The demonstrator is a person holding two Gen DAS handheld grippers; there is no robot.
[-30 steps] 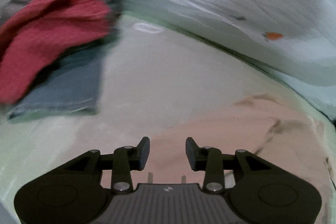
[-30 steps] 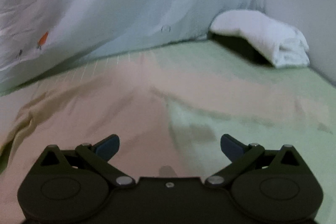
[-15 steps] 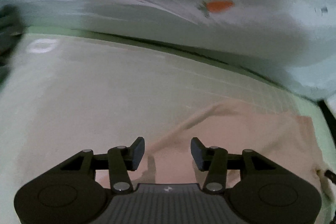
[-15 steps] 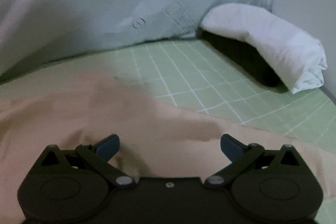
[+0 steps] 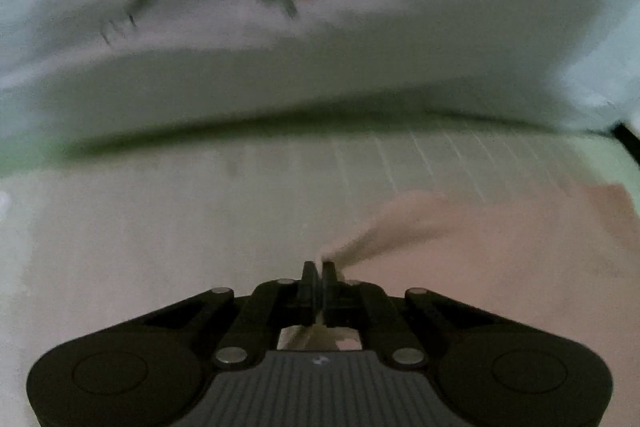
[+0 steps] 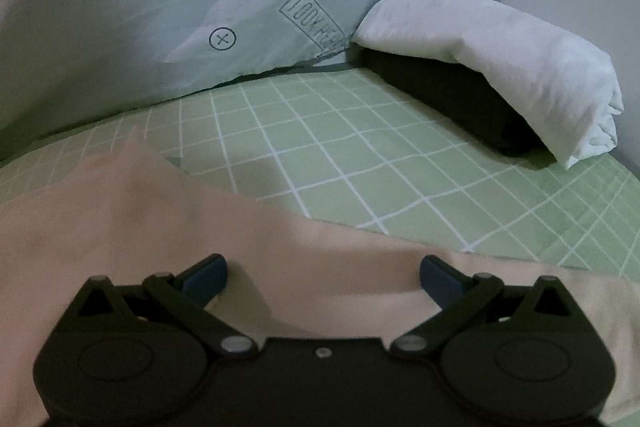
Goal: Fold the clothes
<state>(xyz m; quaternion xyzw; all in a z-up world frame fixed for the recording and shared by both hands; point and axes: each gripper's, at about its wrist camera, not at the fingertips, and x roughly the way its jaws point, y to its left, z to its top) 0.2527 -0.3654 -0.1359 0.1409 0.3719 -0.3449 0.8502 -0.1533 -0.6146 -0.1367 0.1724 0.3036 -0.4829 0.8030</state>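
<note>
A pale pink garment (image 5: pixel 500 251) is spread flat on the green checked bedsheet (image 6: pixel 360 155), one edge pinched up into a ridge.

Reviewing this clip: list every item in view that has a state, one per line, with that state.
left gripper: shut on a pinched edge of the pink garment
right gripper: open, above the pink garment, gripping nothing
pink garment: spread on the bed, edge pulled up at the left gripper
green checked sheet: flat, partly covered by the garment
white cloth: folded, draped over a dark object
pale quilt: bunched behind
</note>
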